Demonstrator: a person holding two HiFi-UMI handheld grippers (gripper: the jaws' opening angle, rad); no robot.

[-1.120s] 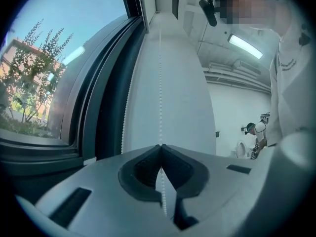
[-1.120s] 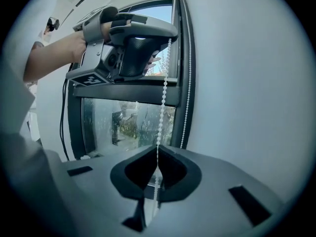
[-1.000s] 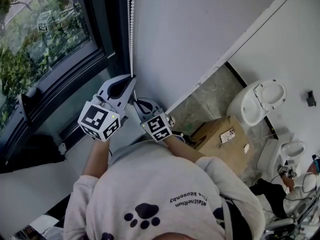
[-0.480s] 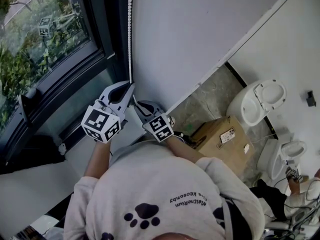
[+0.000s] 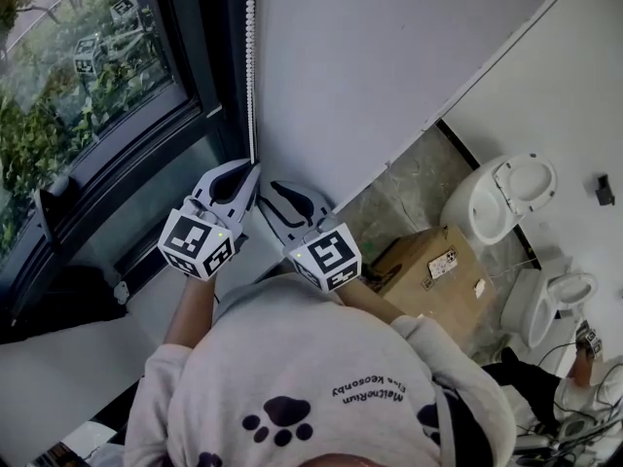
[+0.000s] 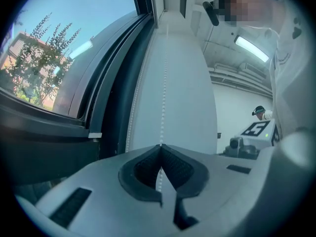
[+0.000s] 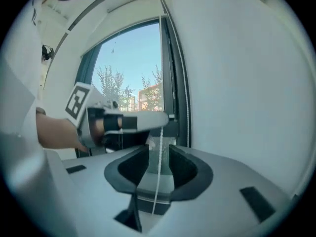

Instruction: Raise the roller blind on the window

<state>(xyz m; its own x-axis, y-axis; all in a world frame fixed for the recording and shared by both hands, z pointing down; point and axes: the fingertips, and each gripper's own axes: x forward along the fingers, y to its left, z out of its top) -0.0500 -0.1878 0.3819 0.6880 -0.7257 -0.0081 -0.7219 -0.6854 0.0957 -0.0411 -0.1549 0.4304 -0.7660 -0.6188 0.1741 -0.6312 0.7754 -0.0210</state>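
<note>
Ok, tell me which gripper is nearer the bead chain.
Left. The left gripper is shut on the chain; the right gripper, its jaws just opened, has the chain hanging loose between them without pressing it.

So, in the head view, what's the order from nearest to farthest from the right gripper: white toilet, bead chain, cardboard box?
1. The bead chain, by the window frame, between the fingers of the right gripper, which have just been opening.
2. The cardboard box, on the floor to its right.
3. The white toilet, further right, beyond the box.
</note>
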